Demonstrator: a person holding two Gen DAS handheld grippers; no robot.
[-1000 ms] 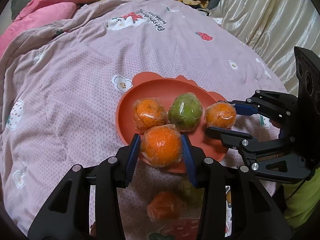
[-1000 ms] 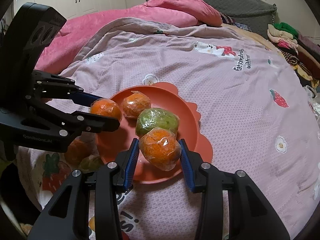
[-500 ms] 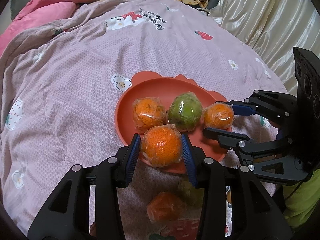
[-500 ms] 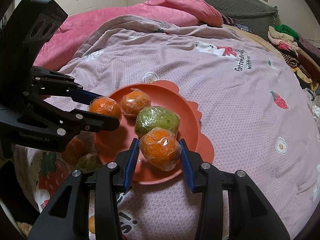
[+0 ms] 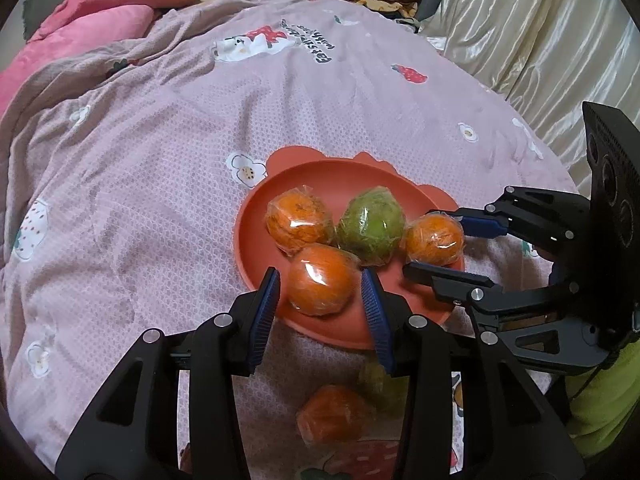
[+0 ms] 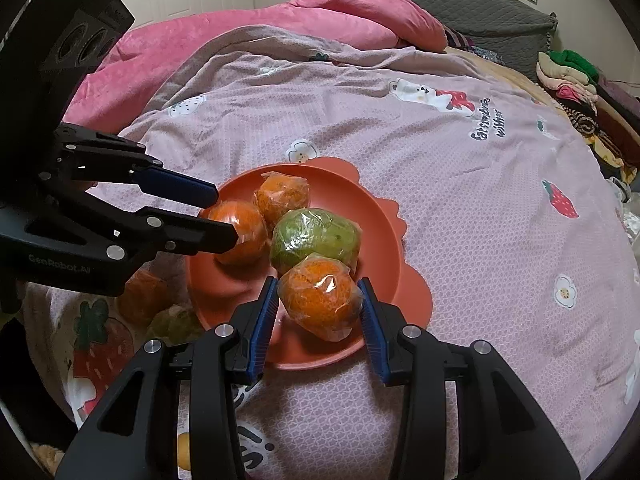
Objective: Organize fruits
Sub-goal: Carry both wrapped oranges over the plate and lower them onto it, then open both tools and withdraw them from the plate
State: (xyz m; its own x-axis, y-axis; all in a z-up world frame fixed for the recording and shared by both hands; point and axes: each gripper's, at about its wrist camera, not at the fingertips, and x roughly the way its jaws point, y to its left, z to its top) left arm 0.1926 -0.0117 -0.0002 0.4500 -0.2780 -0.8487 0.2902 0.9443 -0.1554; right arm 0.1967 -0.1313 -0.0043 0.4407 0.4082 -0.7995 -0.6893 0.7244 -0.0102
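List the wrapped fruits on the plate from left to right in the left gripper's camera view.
Left orange → orange between the left gripper pads → green fruit → orange in the right gripper.

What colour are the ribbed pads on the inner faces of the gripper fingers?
Blue, on black fingers; the ribbed pads show best in the right wrist view.

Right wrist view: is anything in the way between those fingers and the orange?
Nothing visible. The wrapped orange sits right between the fingers of the right gripper, over the red plate; the green fruit only crowds it from behind.
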